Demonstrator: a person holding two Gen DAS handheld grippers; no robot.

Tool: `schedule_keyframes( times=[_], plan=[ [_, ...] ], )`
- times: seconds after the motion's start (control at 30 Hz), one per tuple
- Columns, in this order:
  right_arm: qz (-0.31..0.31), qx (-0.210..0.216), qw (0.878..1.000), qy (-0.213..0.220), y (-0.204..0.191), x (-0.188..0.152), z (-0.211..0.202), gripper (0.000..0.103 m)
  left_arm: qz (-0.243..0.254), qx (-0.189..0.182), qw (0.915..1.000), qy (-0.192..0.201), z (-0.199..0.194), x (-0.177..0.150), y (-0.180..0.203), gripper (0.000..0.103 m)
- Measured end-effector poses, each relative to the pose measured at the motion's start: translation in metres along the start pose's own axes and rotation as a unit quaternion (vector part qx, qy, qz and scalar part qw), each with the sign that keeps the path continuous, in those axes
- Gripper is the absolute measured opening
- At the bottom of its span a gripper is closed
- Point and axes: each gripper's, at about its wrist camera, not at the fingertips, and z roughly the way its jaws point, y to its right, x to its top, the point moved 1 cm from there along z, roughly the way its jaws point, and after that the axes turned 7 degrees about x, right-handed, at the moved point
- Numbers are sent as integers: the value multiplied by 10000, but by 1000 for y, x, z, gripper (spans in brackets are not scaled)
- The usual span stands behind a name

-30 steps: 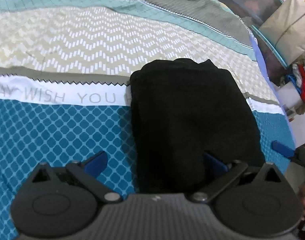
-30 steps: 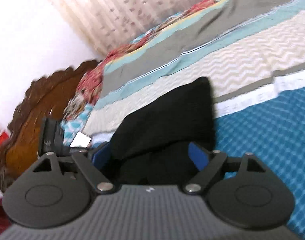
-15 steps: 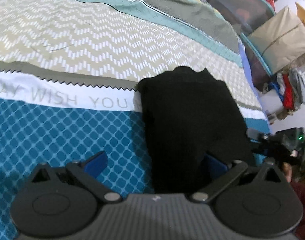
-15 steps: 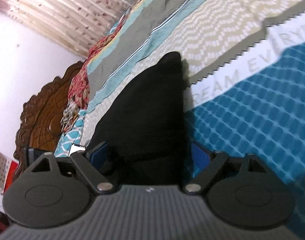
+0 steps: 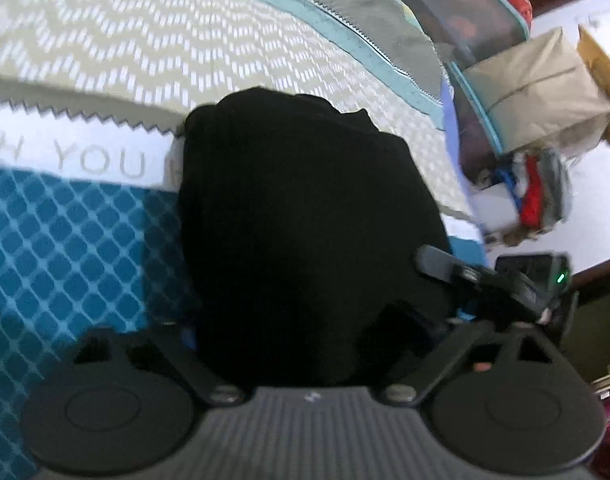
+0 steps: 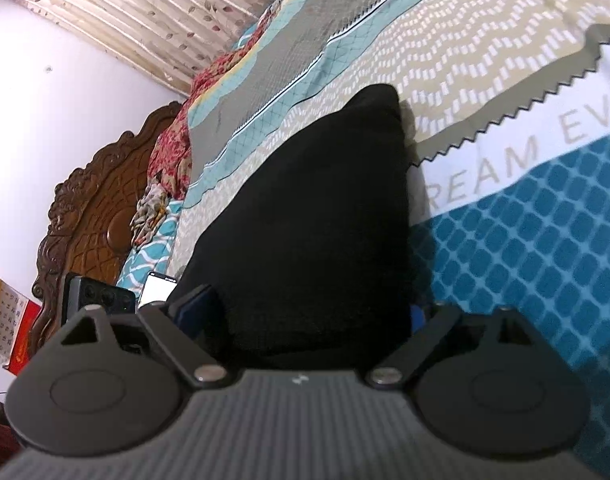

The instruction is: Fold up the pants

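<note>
Both tongs, left tongs (image 5: 305, 332) and right tongs (image 6: 309, 312), straddle the near edge of the folded black pants (image 5: 305, 208) lying on the bed (image 5: 85, 240); whether either is clamped, I cannot tell. The cloth looks soft, limp and light, so grip the thick folded edge.

Carved wooden headboard (image 6: 93, 208), leaf-print curtain (image 6: 145, 12), white wall (image 6: 45, 92)

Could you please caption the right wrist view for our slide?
Right gripper straddles folded black pants lying on a patterned bedspread.
</note>
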Motion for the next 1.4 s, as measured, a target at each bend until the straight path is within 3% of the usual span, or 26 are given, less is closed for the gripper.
schedule_keyframes(
  times=[0.07,0.13,0.3,0.47,0.6,0.7,0.77,0.8,0.87,1.03,1.23,1.3,1.4],
  plan=[
    [63,40,10000,-17,-3,1,5,55,-186,-94,9998,8,-7,3,-7,56],
    [-176,113,9998,35,-13,5,4,51,-287,-220,9993,67,-18,11,-10,50],
    [-745,412,9951,504,-47,35,19,49,380,30,9965,744,-48,56,13,51],
    [-1197,271,9869,1051,-59,88,55,49,676,437,9887,1268,-51,123,16,54],
    [-1210,-110,9846,1257,-42,114,96,49,522,959,9859,1272,-18,168,0,59],
    [-1082,-656,9861,1079,-13,127,128,49,459,1668,9799,996,24,183,-17,63],
    [-993,-1005,9848,1011,3,131,145,50,463,1930,9750,996,44,184,-23,81],
    [-883,-1091,9854,966,14,132,142,51,463,2016,9724,1079,47,183,-23,83],
    [-364,-1020,9902,879,29,137,141,56,482,2095,9701,1125,47,181,-20,84],
    [-496,-1266,9872,828,6,126,121,73,310,2353,9646,1150,23,171,-11,85],
    [-314,-1631,9814,965,-10,90,98,74,100,2667,9554,1265,-8,122,4,87],
    [-212,-1706,9800,1005,-14,79,92,74,159,2887,9488,1270,-14,98,13,87],
    [-232,-1938,9771,846,-25,54,83,74,203,3106,9424,1225,-22,66,22,88]
  ],
)
